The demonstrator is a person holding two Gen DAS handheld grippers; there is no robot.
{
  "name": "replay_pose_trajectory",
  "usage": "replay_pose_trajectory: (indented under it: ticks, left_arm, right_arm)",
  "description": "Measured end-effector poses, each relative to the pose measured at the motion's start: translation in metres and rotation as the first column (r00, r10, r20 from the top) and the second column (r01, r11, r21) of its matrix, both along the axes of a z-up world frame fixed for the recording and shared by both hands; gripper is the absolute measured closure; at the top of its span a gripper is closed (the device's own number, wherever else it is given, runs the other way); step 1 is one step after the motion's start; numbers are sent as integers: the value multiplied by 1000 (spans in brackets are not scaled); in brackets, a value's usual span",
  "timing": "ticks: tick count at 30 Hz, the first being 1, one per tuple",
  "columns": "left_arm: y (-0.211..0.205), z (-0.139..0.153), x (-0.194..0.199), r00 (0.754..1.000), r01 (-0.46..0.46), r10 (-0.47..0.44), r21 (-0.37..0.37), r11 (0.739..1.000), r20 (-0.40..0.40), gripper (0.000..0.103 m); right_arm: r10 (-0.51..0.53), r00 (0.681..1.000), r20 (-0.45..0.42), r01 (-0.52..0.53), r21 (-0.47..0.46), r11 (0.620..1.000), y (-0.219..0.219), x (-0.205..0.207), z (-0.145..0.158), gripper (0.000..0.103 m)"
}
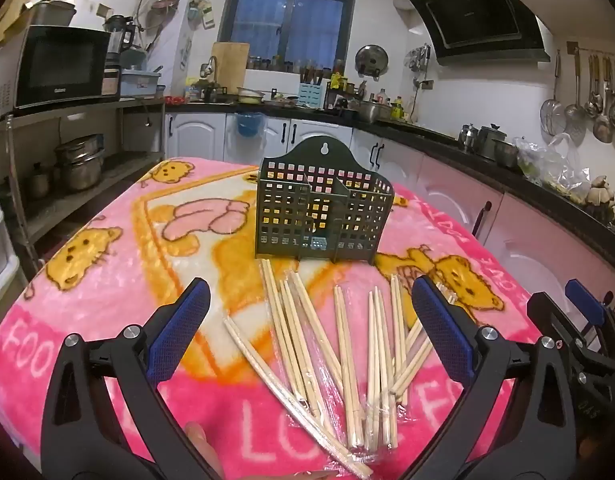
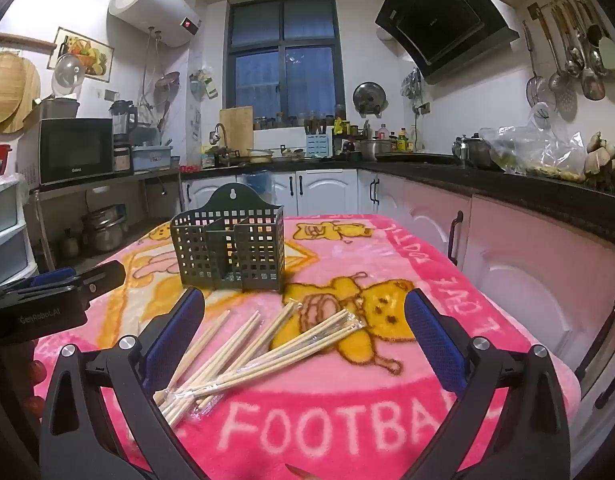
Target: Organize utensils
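Several pairs of wooden chopsticks (image 1: pixel 339 344) in clear wrappers lie scattered on a pink cartoon blanket (image 1: pixel 87 280). Behind them stands a dark perforated utensil holder (image 1: pixel 321 210) with compartments that look empty. My left gripper (image 1: pixel 309 304) hovers over the chopsticks, open, nothing between its blue pads. In the right wrist view the chopsticks (image 2: pixel 267 344) fan out ahead and to the left, the holder (image 2: pixel 229 250) stands beyond them, and my right gripper (image 2: pixel 305 312) is open and holds nothing. The right gripper (image 1: pixel 587 308) shows at the left view's right edge, the left gripper (image 2: pixel 63 280) at the right view's left edge.
The blanket covers a small table (image 2: pixel 507 320) in a kitchen. Pink and white cabinets (image 2: pixel 507 248) under a dark counter run close along the right. A metal shelf with a microwave (image 1: pixel 63 66) and pots (image 1: pixel 81 164) stands to the left.
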State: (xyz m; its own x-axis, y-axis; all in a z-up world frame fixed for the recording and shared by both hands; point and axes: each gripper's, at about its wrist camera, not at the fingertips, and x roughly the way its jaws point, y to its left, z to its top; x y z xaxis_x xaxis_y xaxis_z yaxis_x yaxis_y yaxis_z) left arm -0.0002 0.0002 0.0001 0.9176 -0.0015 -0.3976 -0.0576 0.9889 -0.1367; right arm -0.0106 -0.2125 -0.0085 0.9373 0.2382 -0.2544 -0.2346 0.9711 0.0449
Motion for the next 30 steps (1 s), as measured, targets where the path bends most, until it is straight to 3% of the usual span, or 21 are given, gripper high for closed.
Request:
replay_pose_trajectory:
  ticks: [30]
  left_arm:
    - [0,0,0,1000,1,-1,7,1000,3,10]
  right_arm:
    - [-1,1000,7,1,2,1000,0,-1,0,6]
